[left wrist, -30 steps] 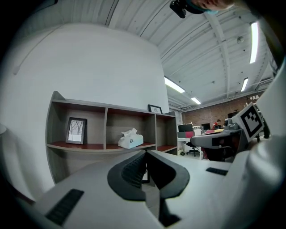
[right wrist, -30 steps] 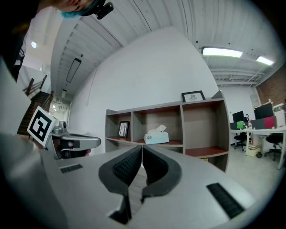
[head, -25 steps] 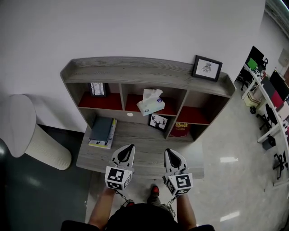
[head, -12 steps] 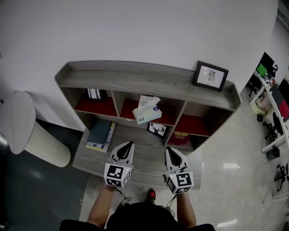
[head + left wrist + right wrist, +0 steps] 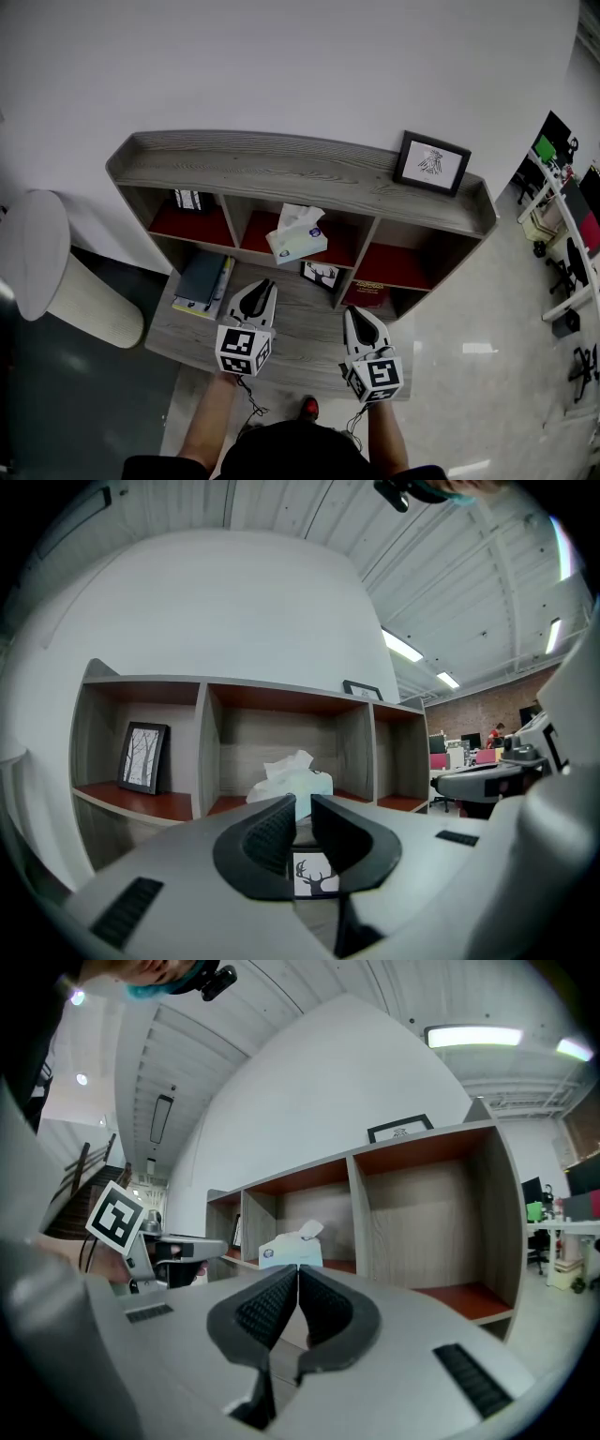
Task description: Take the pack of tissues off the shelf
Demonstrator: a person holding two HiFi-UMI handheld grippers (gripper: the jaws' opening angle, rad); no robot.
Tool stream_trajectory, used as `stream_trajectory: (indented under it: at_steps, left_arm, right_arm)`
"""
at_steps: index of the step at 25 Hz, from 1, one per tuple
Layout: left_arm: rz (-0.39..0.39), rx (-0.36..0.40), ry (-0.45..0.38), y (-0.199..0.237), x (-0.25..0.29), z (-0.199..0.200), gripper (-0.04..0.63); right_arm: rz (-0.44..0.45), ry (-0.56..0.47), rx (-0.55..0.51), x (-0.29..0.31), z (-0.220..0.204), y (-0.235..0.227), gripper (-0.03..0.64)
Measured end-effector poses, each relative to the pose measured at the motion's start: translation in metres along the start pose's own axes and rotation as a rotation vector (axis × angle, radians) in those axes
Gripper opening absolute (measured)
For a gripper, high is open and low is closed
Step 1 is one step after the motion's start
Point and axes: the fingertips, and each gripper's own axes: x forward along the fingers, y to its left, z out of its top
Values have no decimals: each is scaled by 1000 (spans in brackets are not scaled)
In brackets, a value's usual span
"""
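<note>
The task has barely begun: the white and pale blue pack of tissues (image 5: 297, 239), a sheet poking from its top, sits in the middle compartment of the grey wooden shelf (image 5: 281, 164) with red-lined floors, near that compartment's front edge and untouched

Neither tool has reached it. The left gripper (image 5: 262, 285) hovers over the middle of the grey wooden bench (image 5: 302, 323), pointing toward the middle compartment; in the left gripper view its fingers are closed to a narrow slit with nothing between them, and the pack shows just beyond the tips. The right gripper (image 5: 354, 314) hangs nearer the bench's front edge, its fingers pressed together and empty

A small white card with a black deer head (image 5: 321, 274) leans at the back edge of the bench, below the pack. A dark-covered stack of books (image 5: 202, 281) lies toward the bench's left edge, well apart from both tools

What is left, by my reading, is everything: spread one pair of fingers, reach into the compartment, close on the pack and draw it out clear of the shelf
</note>
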Motion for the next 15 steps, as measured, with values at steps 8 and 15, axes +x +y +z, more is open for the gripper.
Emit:
stream_trajectory:
  at_steps: [8, 15]
  left_arm:
    - [22, -52, 21, 16, 32, 3, 248]
    - [19, -56, 65, 24, 57, -2, 268]
  right_arm:
    - [-22, 23, 10, -8, -8, -9, 29]
    - [-72, 25, 9, -20, -10, -26, 29]
